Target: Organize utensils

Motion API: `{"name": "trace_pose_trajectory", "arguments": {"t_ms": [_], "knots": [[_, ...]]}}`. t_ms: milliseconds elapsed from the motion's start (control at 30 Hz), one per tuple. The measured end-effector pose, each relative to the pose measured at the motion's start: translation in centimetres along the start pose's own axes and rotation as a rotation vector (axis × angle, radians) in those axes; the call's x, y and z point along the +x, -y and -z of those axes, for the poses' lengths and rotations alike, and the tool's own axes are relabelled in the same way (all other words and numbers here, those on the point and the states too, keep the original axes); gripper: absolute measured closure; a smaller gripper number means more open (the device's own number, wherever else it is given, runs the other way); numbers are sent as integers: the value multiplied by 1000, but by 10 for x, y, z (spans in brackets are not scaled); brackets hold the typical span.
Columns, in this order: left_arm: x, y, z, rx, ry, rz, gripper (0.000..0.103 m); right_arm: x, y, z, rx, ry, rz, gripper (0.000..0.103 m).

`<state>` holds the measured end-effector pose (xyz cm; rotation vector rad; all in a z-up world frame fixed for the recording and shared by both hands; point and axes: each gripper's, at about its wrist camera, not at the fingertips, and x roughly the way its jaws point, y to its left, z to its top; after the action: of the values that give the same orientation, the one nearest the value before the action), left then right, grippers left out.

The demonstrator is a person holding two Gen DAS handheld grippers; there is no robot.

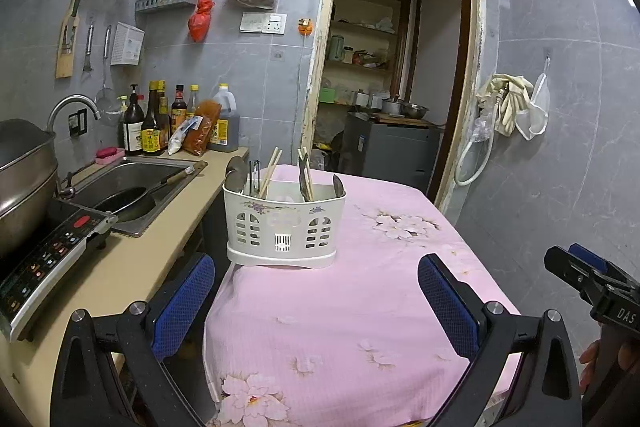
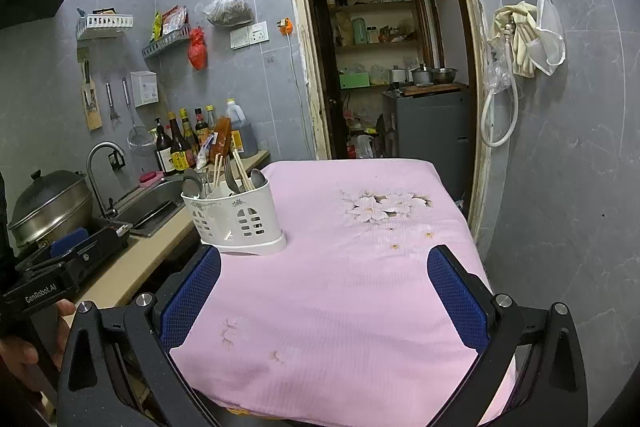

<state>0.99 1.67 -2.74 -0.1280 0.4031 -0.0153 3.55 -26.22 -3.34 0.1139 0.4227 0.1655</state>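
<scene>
Standing sorted in the white utensil caddy (image 1: 284, 223), spoons and chopsticks (image 1: 270, 171) look finished; both hand-held grippers (image 1: 316, 303) (image 2: 324, 301) gape empty.

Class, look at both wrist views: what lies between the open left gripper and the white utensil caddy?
Only bare pink floral tablecloth; nothing else lies between the left gripper and the utensil caddy. The left wrist view shows it best.

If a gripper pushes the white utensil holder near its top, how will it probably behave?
The white utensil holder looks like thin, slotted plastic, so probably light. It may slide, bunching the pink cloth. Its tall chopsticks and spoons raise the weight, so it might tip.
</scene>
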Motion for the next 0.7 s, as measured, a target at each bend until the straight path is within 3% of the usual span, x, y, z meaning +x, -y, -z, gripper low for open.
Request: {"name": "trace_pose_trajectory", "arguments": {"t_ms": [700], "knots": [[0,0,-1,-1,-1,-4,0,2,0,2,-1,-3,2,2]]}}
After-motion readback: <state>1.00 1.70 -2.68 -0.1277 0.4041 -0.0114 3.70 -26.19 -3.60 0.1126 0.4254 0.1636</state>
